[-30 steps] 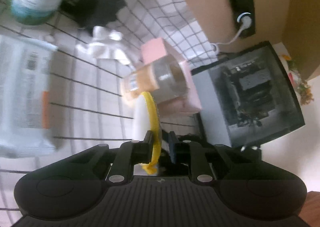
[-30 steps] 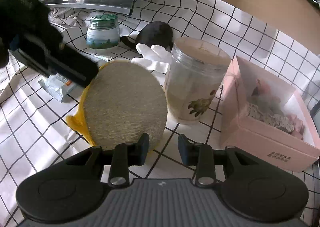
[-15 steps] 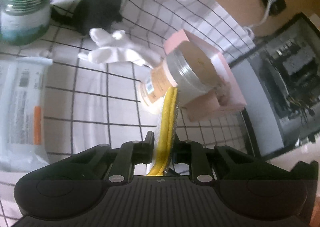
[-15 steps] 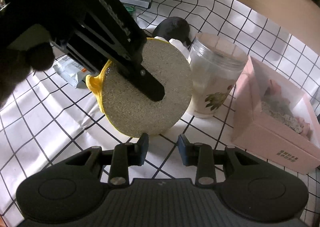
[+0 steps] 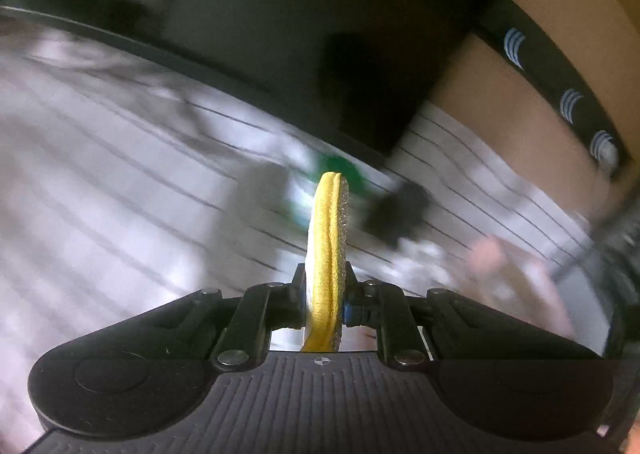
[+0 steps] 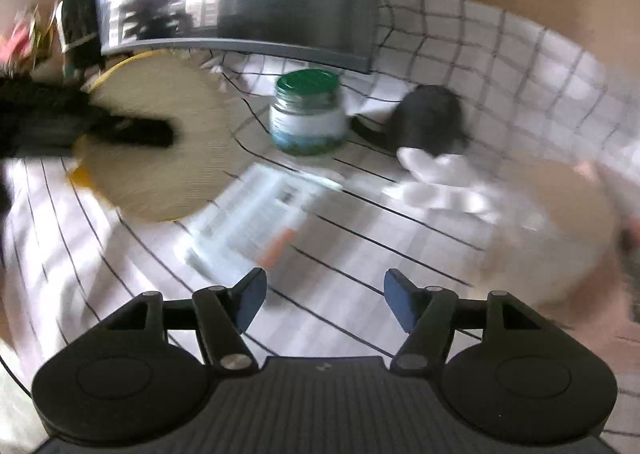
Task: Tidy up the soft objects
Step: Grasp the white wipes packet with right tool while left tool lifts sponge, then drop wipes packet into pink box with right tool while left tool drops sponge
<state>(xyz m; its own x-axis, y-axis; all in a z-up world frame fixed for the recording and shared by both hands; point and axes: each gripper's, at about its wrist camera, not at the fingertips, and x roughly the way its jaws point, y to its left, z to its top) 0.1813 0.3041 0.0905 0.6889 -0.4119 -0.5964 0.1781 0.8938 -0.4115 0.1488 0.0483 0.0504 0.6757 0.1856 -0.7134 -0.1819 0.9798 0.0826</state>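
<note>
My left gripper (image 5: 325, 296) is clamped on the round scrub pad (image 5: 326, 250), seen edge-on in the left wrist view: yellow rim toward me, coarse grey face on the right side. The pad stands upright between the fingers and is held off the checked cloth (image 5: 100, 157). Left wrist view is heavily smeared; only a green blob and a dark blob show past the pad.

From the right wrist view, going left to right: the same pad (image 6: 160, 133) is at far left, flat beige face toward the camera, with the left gripper's black finger (image 6: 132, 131) lying across it. Next comes the white wipes packet (image 6: 256, 217) flat on the cloth, orange mark near its close end. Behind it stands the green-lidded jar (image 6: 307, 111), upright. Right of the jar is the dark soft lump (image 6: 430, 119), with the white glove (image 6: 444, 185) just in front, touching or nearly so. Far right is a blurred pale round shape, can't tell what.

My right gripper (image 6: 324, 296) is spread wide, nothing between the fingers, hovering above the cloth near the packet.
</note>
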